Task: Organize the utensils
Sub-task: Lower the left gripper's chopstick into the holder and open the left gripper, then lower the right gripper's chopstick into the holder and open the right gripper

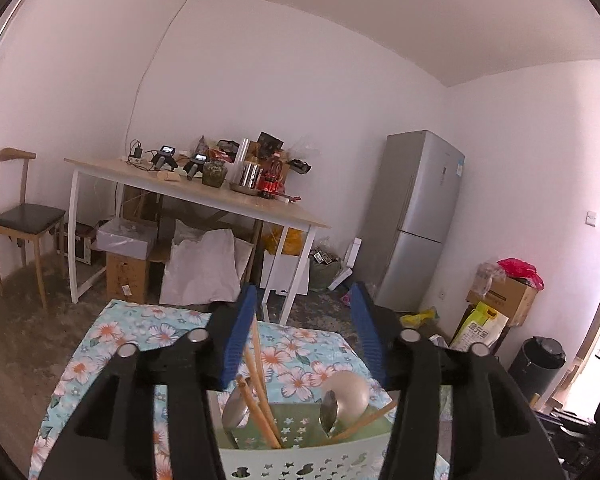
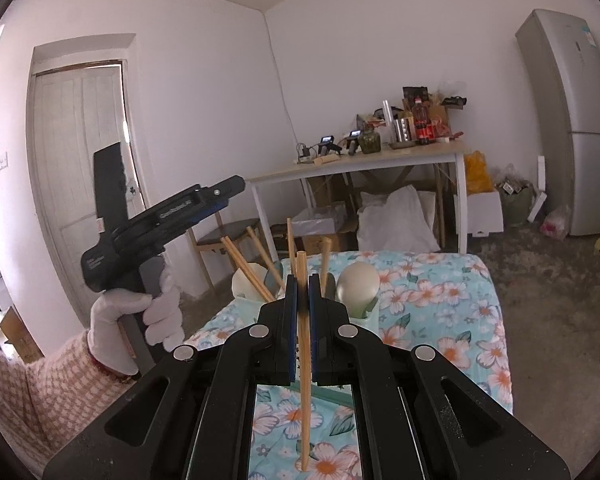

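Note:
A pale green perforated utensil holder point(image 1: 300, 462) stands on the floral tablecloth point(image 1: 140, 328). It holds several wooden chopsticks point(image 1: 256, 364), a metal spoon point(image 1: 329, 410) and a pale ladle point(image 1: 350, 394). My left gripper point(image 1: 304, 300) is open and empty, above the holder. My right gripper point(image 2: 302, 280) is shut on one wooden chopstick point(image 2: 305, 384), held upright near the holder point(image 2: 368, 322). The left gripper also shows in the right wrist view point(image 2: 232, 188), held by a gloved hand, raised at the left.
A wooden desk point(image 1: 204, 196) with bottles and clutter stands behind the table. A chair point(image 1: 24, 220) is at the left, a grey fridge point(image 1: 420, 220) at the right. Boxes and bags lie on the floor point(image 1: 500, 300).

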The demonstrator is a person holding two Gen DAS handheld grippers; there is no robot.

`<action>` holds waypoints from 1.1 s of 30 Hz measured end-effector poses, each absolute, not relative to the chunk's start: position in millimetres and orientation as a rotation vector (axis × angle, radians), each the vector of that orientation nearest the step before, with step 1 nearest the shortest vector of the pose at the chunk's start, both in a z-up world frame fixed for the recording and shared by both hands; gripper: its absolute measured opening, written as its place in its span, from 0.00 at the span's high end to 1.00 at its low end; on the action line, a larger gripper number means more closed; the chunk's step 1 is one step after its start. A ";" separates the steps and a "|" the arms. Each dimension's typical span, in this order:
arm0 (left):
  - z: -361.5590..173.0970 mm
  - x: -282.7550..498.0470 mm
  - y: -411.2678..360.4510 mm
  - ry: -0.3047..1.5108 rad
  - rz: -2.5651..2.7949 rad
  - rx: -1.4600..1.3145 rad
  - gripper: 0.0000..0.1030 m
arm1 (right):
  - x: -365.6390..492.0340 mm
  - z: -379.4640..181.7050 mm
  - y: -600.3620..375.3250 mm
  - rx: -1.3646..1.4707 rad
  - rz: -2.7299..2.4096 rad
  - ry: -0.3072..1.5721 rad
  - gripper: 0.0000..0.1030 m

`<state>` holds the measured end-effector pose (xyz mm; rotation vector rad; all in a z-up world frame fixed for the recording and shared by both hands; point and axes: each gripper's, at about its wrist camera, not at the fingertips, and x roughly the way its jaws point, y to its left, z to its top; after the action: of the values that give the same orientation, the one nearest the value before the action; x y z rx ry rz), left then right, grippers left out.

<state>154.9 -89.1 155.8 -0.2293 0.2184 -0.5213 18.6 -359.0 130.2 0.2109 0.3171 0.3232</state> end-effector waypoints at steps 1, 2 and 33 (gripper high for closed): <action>155.8 151.9 -87.0 0.215 -0.526 -0.234 0.47 | 19.3 130.5 -359.7 0.210 0.322 0.318 0.97; 156.3 150.6 -85.6 0.213 -0.530 -0.238 0.45 | 19.3 131.3 -359.3 0.211 0.321 0.318 0.97; 14.9 87.8 -40.7 0.565 -0.489 -0.191 0.20 | 69.1 236.8 -344.1 0.149 0.418 0.080 0.97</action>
<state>87.8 -40.7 14.9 -0.1913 0.5650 -0.4888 69.1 -344.1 236.8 0.1492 0.0796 0.4177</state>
